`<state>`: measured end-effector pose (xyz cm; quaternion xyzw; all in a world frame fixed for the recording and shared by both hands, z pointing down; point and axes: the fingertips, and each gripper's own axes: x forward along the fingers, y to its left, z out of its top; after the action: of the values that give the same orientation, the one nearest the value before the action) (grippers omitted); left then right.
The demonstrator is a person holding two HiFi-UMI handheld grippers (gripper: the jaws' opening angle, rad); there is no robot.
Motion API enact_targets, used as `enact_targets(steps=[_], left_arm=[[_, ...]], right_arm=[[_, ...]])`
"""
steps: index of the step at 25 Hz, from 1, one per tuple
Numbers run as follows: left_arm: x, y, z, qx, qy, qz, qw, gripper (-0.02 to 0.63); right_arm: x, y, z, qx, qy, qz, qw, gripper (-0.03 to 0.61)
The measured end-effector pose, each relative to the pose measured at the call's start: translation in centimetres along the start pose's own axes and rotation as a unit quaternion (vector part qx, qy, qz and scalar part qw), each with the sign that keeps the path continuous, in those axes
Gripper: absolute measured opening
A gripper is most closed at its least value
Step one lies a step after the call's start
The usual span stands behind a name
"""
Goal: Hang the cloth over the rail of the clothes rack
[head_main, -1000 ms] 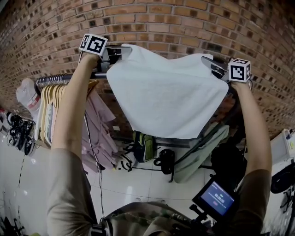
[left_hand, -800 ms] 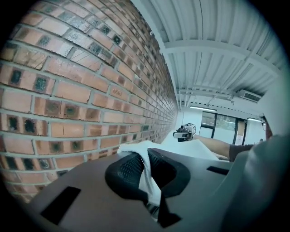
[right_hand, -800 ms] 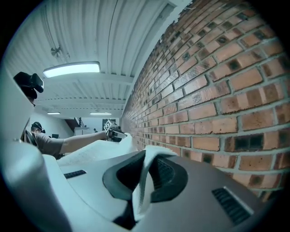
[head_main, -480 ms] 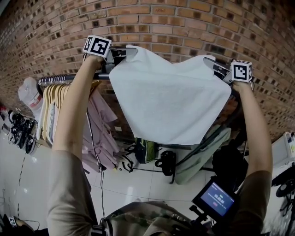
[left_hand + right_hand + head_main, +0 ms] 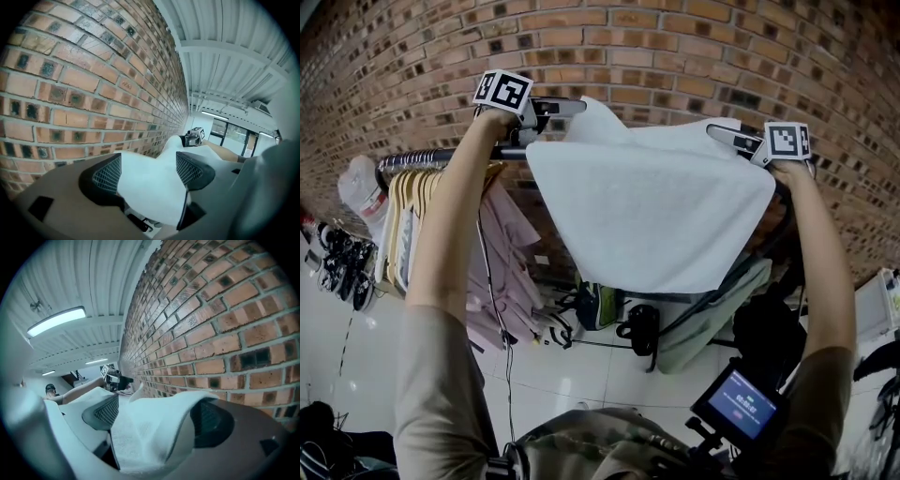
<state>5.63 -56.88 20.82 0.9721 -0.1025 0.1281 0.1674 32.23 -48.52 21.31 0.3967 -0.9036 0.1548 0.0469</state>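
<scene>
**A:** What is around the rack?

**B:** A brick wall (image 5: 675, 56) fills the top of the head view, close behind everything. At the left, wooden hangers (image 5: 405, 202) and pink garments (image 5: 502, 258) crowd the rail (image 5: 441, 156). Shoes (image 5: 342, 277) line the floor at the far left. Lower centre there is a green bag (image 5: 595, 300), and a pale green garment (image 5: 712, 314) hangs to its right. A small lit screen (image 5: 741, 408) sits at the bottom right.

**A:** And the cloth?

**B:** The white cloth (image 5: 652, 211) is upper centre, spread between both grippers. Its long axis runs left to right along the rail and its body hangs down to a rounded lower edge. It hides the rail behind it, so I can't tell whether it rests there.

**A:** The jaws?

**B:** The left gripper (image 5: 149, 168) has just been opening. Its jaws stand spread with a cloth corner loose between them. The right gripper (image 5: 159, 416) has also just opened, and the cloth lies between its spread jaws and over one of them.
</scene>
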Motion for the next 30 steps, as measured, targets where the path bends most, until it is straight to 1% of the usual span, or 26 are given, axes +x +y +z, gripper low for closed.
enact_targets(steps=[1,2,4,6,8,11,14,17,18,19,20,21,23,24,25,27,30], left_arm=[[-0.1,0.0,0.2,0.0,-0.005,0.001,1.0,0.357],[-0.1,0.0,0.2,0.002,-0.006,0.001,1.0,0.357],[0.1,-0.2,-0.2,0.013,0.005,0.0,0.9999,0.357],[0.3,-0.5,-0.7,0.021,0.017,-0.002,0.9996,0.357],[0.5,-0.9,-0.7,0.026,0.021,-0.008,0.9994,0.357],[0.3,-1.1,-0.2,0.029,0.006,-0.01,0.9995,0.357],[0.2,-1.5,0.6,0.032,-0.016,-0.019,0.9992,0.357],[0.2,-1.7,0.8,0.036,-0.02,-0.022,0.9989,0.357],[0.2,-1.8,0.8,0.037,-0.019,-0.022,0.9989,0.358],[0.4,-2.0,0.7,0.037,-0.018,-0.023,0.9989,0.357],[0.5,-2.2,0.6,0.037,-0.017,-0.026,0.9988,0.357],[0.6,-2.5,0.4,0.038,-0.014,-0.031,0.9987,0.357],[0.6,-2.8,0.0,0.048,-0.005,-0.037,0.9982,0.358],[0.5,-2.8,-0.1,0.057,-0.002,-0.039,0.9976,0.357],[0.4,-2.8,0.0,0.063,0.0,-0.04,0.9972,0.358],[0.2,-2.6,0.4,0.063,-0.005,-0.041,0.9971,0.358],[0.4,-2.7,0.4,0.053,-0.009,-0.04,0.9977,0.359]], right_arm=[[-0.1,-0.1,0.0,-0.003,0.001,-0.007,1.0,0.463],[-0.1,-0.1,-0.1,-0.004,0.003,-0.014,1.0,0.466],[-0.3,-0.2,-0.3,-0.005,0.007,-0.02,1.0,0.488],[-0.2,0.0,-0.1,-0.011,0.003,-0.009,1.0,0.488],[-0.3,0.1,0.6,-0.013,-0.015,0.002,1.0,0.488],[-0.4,0.4,1.3,-0.022,-0.035,0.009,0.999,0.487],[-0.8,0.1,2.0,-0.041,-0.05,-0.001,0.998,0.486],[-1.6,0.1,4.0,-0.053,-0.094,-0.001,0.994,0.485],[-1.7,0.1,4.2,-0.049,-0.096,0.0,0.994,0.486],[-1.7,-0.1,3.8,-0.043,-0.084,-0.002,0.996,0.486],[-1.3,-0.2,2.8,-0.034,-0.058,-0.005,0.998,0.486],[-0.7,0.1,1.4,-0.023,-0.024,0.003,0.999,0.486],[1.3,1.6,-1.5,-0.004,0.043,0.05,0.998,0.486],[1.9,1.8,-2.6,0.0,0.072,0.057,0.996,0.486],[2.1,1.4,-3.4,0.002,0.097,0.047,0.994,0.486],[1.9,0.2,-4.2,0.014,0.128,0.014,0.992,0.486],[1.6,-0.8,-4.3,0.027,0.135,-0.012,0.99,0.485]])
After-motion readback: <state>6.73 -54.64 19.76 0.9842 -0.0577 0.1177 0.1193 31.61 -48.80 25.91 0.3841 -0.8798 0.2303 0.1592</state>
